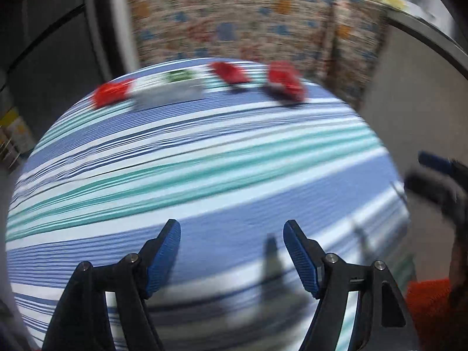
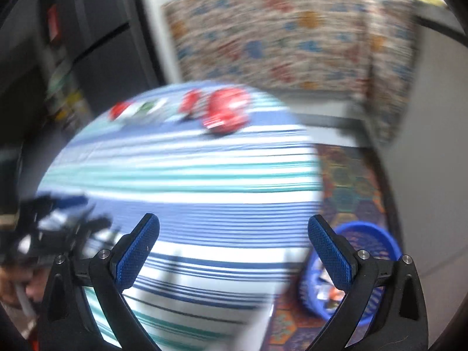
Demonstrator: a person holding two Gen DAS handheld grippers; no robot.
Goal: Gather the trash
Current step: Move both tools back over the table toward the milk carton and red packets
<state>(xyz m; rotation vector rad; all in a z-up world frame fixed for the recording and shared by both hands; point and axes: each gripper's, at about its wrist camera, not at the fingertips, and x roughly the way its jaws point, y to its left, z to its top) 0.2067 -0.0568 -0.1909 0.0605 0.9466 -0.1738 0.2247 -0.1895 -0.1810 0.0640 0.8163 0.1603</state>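
Observation:
Both views are motion-blurred. Several pieces of trash lie in a row at the far edge of the striped table (image 1: 204,158): a red wrapper (image 1: 112,92), a white and green packet (image 1: 171,89), another red wrapper (image 1: 229,71) and a third red wrapper (image 1: 285,82). In the right wrist view the largest red wrapper (image 2: 226,111) lies nearest, with the others (image 2: 137,109) to its left. My left gripper (image 1: 231,251) is open and empty above the table's near side. My right gripper (image 2: 234,251) is open and empty above the table's right part.
A blue basket (image 2: 365,234) holding some trash stands on the patterned floor mat (image 2: 351,175) right of the table. A floral-covered piece of furniture (image 1: 234,20) stands behind the table. A dark fridge (image 2: 87,44) is at the left.

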